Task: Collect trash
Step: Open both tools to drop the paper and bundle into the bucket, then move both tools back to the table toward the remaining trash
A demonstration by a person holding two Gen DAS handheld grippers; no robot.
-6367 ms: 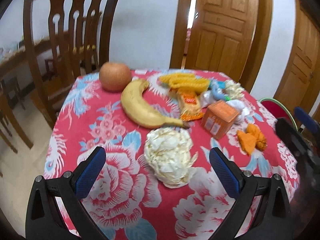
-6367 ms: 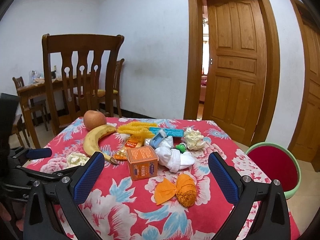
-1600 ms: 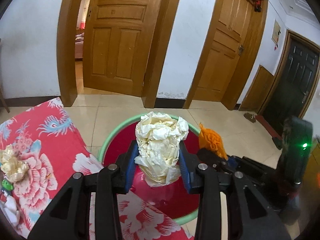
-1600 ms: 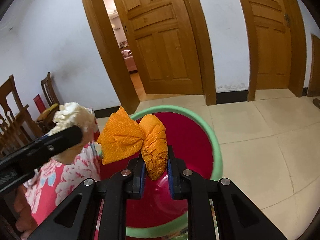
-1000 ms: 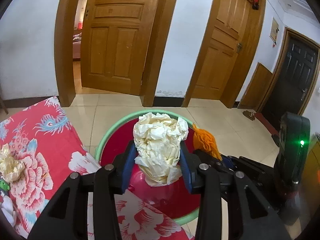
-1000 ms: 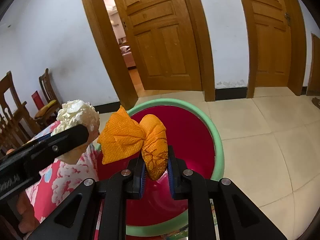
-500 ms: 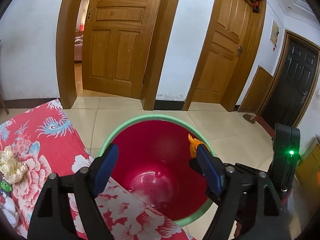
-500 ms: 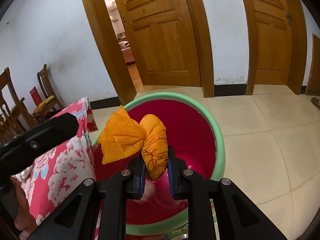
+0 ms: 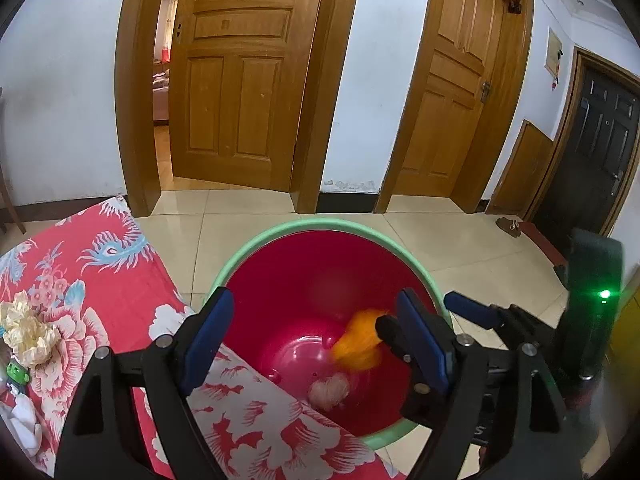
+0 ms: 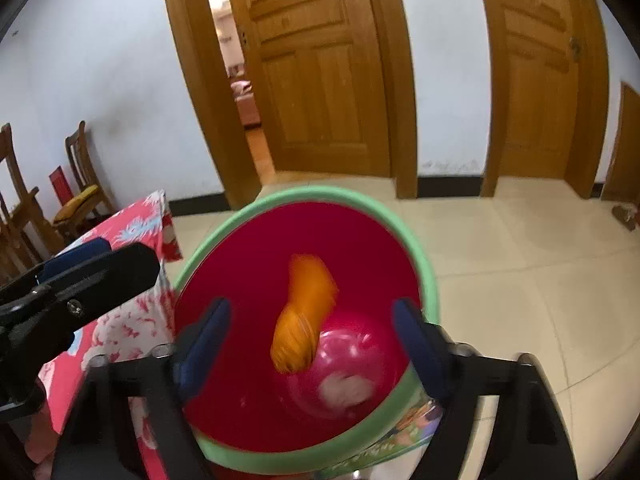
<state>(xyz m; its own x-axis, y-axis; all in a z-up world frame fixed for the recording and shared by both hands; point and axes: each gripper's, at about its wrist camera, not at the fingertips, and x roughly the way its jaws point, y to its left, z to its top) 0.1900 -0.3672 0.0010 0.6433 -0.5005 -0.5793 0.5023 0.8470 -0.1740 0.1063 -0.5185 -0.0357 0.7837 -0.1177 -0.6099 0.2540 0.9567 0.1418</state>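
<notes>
A red bin with a green rim (image 9: 280,227) (image 10: 424,264) stands on the floor beside the table. My left gripper (image 9: 316,340) is open and empty above it. My right gripper (image 10: 310,340) is open above the bin too. An orange wad (image 10: 304,312), blurred, is falling inside the bin; it also shows in the left wrist view (image 9: 360,342). A crumpled pale paper ball (image 9: 330,390) (image 10: 346,392) lies at the bin's bottom.
The table with a red floral cloth (image 9: 120,280) is to the left of the bin, with another crumpled paper (image 9: 26,334) and a small green item (image 9: 16,372) on it. Wooden doors (image 9: 240,72) and tiled floor (image 10: 520,260) lie beyond. Chairs (image 10: 80,184) stand far left.
The left gripper opened and dropped the pale paper ball into the bin. Just now the right gripper opened and the orange wad is falling in.
</notes>
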